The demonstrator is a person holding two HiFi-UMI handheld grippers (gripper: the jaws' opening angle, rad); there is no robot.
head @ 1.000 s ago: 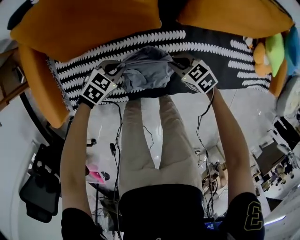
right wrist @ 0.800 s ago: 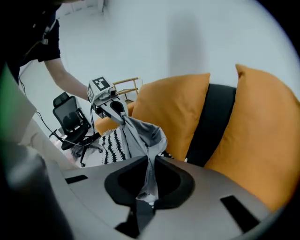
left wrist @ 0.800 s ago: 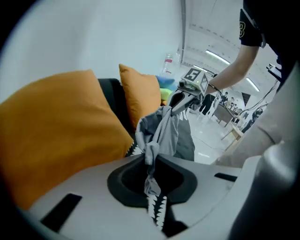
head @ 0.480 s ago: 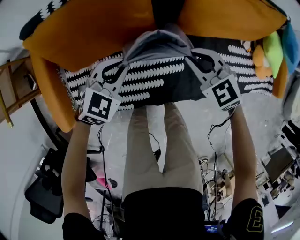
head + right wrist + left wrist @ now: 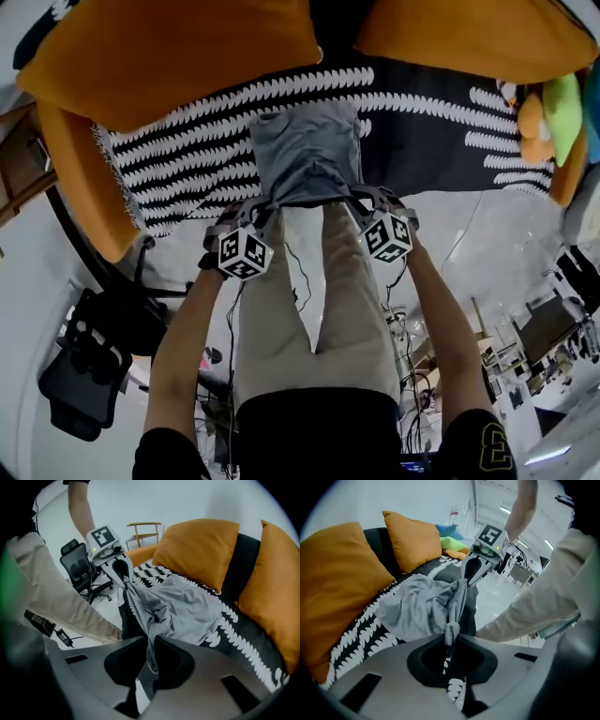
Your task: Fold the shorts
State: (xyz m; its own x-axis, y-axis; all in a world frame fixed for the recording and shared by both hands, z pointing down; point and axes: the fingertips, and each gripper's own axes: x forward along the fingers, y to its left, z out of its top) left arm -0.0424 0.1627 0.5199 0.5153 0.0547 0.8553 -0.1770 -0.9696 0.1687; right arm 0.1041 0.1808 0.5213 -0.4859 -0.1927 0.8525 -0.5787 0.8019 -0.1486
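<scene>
- Your left claw point(image 5: 450, 641) is closed on a bunched corner of the grey shorts point(image 5: 305, 155). A twist of grey cloth runs straight into the pinch.
- Your right claw point(image 5: 152, 646) is clamped the same way on the other near corner, with a fold of cloth hanging between the jaws.
- The shorts lie on the sofa seat over the black-and-white patterned cover point(image 5: 178, 150). The held edge sits at the seat's front lip, just above your knees. The far edge points towards the orange cushions point(image 5: 169, 47).
- By the look of it, you are at the laying-out step. The cloth is drawn out in a strip between the seat and your claws, and it is rumpled near both pinches rather than flat.
- The next move calls for even hands:
  - Set the edge down smooth, or lift both corners together and carry them over to the far edge.
  - Keep the two claws level so the hem lands square.
  - Watch that the front edge does not slide off the seat when you let go.
- No container is in view, so there is nothing to report inside one. The soft toys point(image 5: 548, 108) sit loose at the far right end of the sofa.
</scene>
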